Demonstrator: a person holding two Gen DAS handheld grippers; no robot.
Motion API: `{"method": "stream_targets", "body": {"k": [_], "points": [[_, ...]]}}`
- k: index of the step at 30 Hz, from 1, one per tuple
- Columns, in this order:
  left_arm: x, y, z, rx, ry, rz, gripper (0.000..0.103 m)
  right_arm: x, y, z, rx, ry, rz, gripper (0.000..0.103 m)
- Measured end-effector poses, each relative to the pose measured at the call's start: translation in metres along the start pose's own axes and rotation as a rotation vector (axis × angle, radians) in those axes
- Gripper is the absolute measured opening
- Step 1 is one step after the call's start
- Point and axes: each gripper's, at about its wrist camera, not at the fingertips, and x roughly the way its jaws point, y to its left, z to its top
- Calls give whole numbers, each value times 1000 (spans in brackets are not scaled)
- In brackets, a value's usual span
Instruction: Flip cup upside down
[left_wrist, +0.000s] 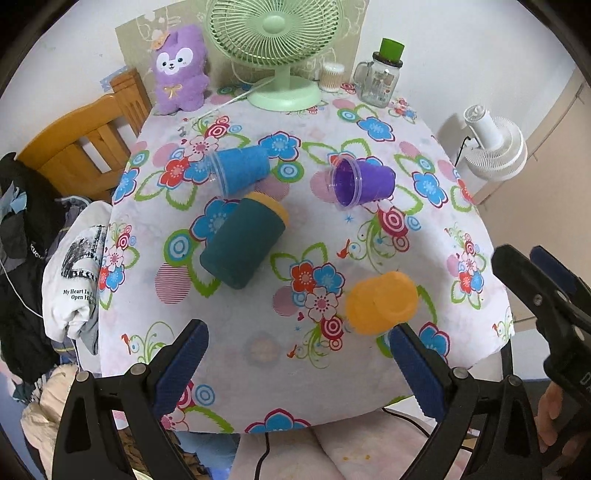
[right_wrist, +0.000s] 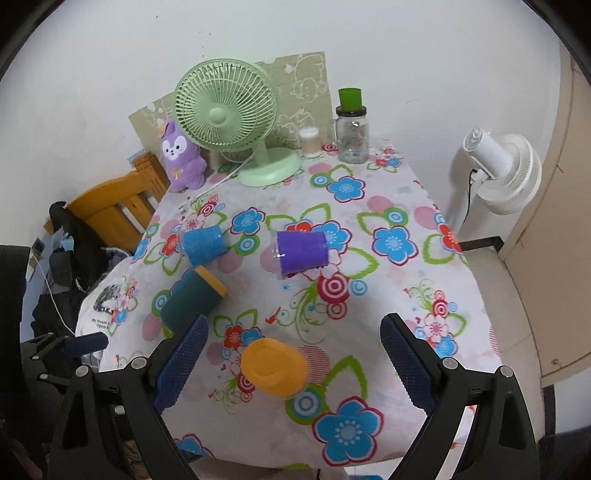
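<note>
Several cups lie on their sides on the floral tablecloth (left_wrist: 258, 350). The orange cup (left_wrist: 380, 302) lies nearest, its base toward me; it also shows in the right wrist view (right_wrist: 275, 367). A dark green cup with a yellow rim (left_wrist: 242, 243) (right_wrist: 192, 297) lies left of centre. A blue cup (left_wrist: 242, 170) (right_wrist: 203, 245) and a purple cup (left_wrist: 364, 182) (right_wrist: 303, 251) lie farther back. My left gripper (left_wrist: 299, 365) is open and empty over the near table edge. My right gripper (right_wrist: 293, 362) is open, with the orange cup between its fingers in view, untouched.
A green desk fan (left_wrist: 277, 48), a purple plush toy (left_wrist: 181, 70), a glass jar with a green lid (left_wrist: 380, 74) and a cotton-swab tub (left_wrist: 331, 76) stand at the table's back. A wooden chair (left_wrist: 85, 140) with clothes stands left. A white fan (left_wrist: 495, 147) stands right.
</note>
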Motion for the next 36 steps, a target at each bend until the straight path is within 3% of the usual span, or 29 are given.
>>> {"method": "stream_targets", "body": {"k": [13, 20, 36], "points": [[-22, -5, -16, -88, -91, 12, 103, -21, -13, -11, -22, -6, -68, 96], [-45, -12, -21, -71, -184, 21, 103, -40, -15, -16, -11, -35, -138, 96], [-66, -13, -25, -78, -261, 51, 103, -51, -2, -16, -46, -47, -126, 96]]}}
